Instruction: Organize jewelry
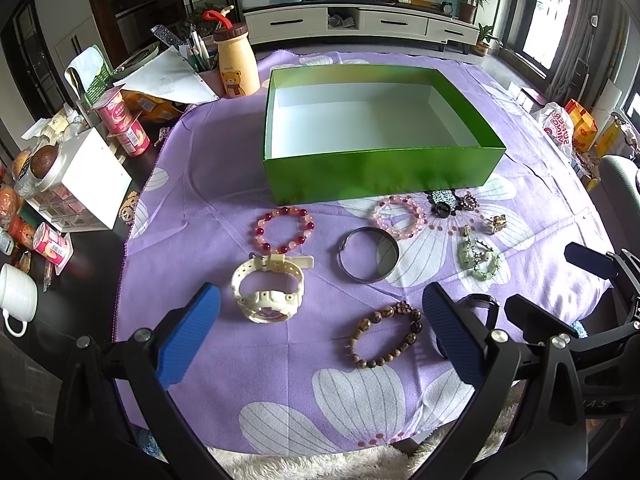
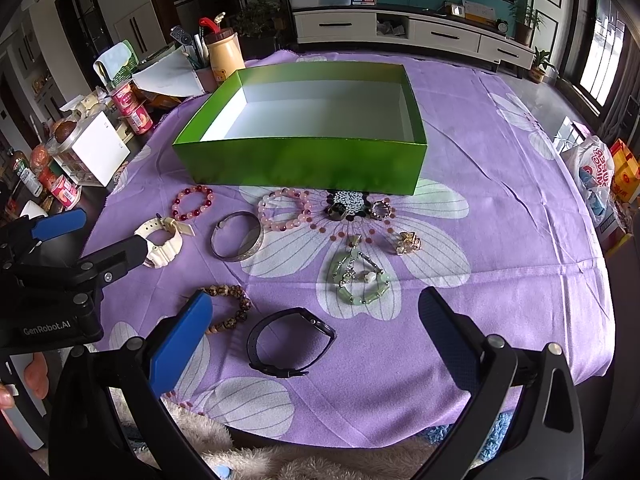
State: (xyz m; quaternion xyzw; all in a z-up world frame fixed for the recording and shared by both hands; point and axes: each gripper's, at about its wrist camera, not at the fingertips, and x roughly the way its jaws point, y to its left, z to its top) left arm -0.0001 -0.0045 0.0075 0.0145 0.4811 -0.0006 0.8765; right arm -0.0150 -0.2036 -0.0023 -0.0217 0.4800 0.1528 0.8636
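An empty green box (image 1: pixel 372 176) (image 2: pixel 304 164) stands on the purple flowered cloth. In front of it lie a red bead bracelet (image 1: pixel 285 229), a cream watch (image 1: pixel 267 288), a metal bangle (image 1: pixel 369 253), a pink bead bracelet (image 1: pixel 400 216), a brown wooden bead bracelet (image 1: pixel 385 334), a green stone bracelet (image 2: pixel 360 276), rings (image 2: pixel 362 208) and a black band watch (image 2: pixel 290 342). My left gripper (image 1: pixel 320 320) is open above the cream watch and the brown bracelet. My right gripper (image 2: pixel 316 320) is open above the black watch. Both are empty.
The table's left side holds clutter: a bear bottle (image 1: pixel 236 60), yogurt cups (image 1: pixel 128 124), a white box (image 1: pixel 84 184), a white mug (image 1: pixel 16 292). Plastic bags (image 2: pixel 596 176) lie at the right edge. A fluffy rug (image 2: pixel 280 464) is below the near edge.
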